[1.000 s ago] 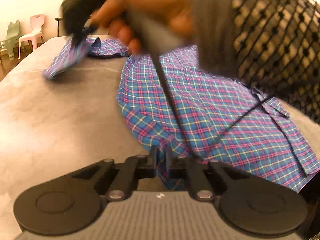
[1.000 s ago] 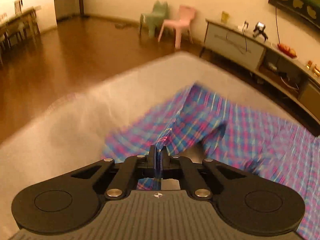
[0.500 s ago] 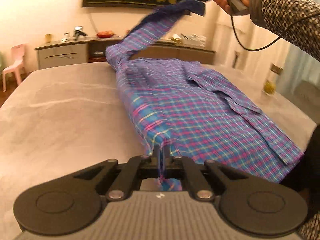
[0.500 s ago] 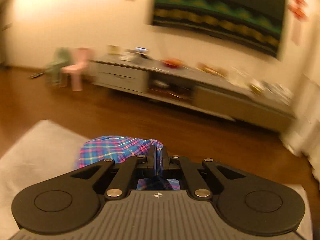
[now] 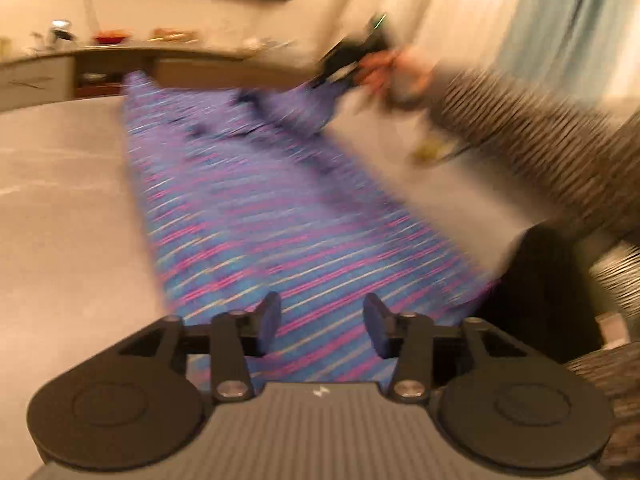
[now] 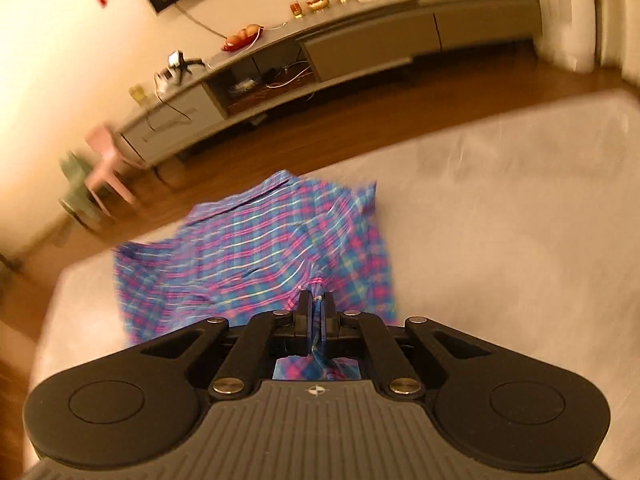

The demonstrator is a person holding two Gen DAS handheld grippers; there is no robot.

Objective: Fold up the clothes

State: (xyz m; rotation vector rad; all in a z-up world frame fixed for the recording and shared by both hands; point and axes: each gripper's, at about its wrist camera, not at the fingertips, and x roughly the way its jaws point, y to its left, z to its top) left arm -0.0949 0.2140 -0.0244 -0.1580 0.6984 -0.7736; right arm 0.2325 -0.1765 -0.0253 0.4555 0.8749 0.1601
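Half a second earlier my left claw (image 5: pixel 320 322) had been pinched tight on the hem of the plaid shirt (image 5: pixel 248 216); now its jaws stood wide apart with nothing between them, the cloth lying flat beneath and showing through the gap. I had let that edge go. My right claw (image 6: pixel 318 312) had meanwhile swung down from high above the tabletop (image 5: pixel 64 184), where it had been lifting a bunch of the shirt into the air, to low over the far end of the garment.

I judged this to mean one fold had just been laid: the lifted part was carried across and brought down, and the near hem no longer needed pinning.

The right claw was clenched, jaws nearly closed on a narrow pleat of plaid fabric that ran up between them and out behind. In the right wrist view the shirt (image 6: pixel 260 256) spread away from that pinch in loose ripples across the grey tabletop (image 6: pixel 500 208), not yet smoothed. From the left wrist view, badly blurred, the shirt ran as a long strip from just under my left claw toward the right claw (image 5: pixel 352 60) at its far end.

The shirt lay on the tabletop, one end held by my right claw.
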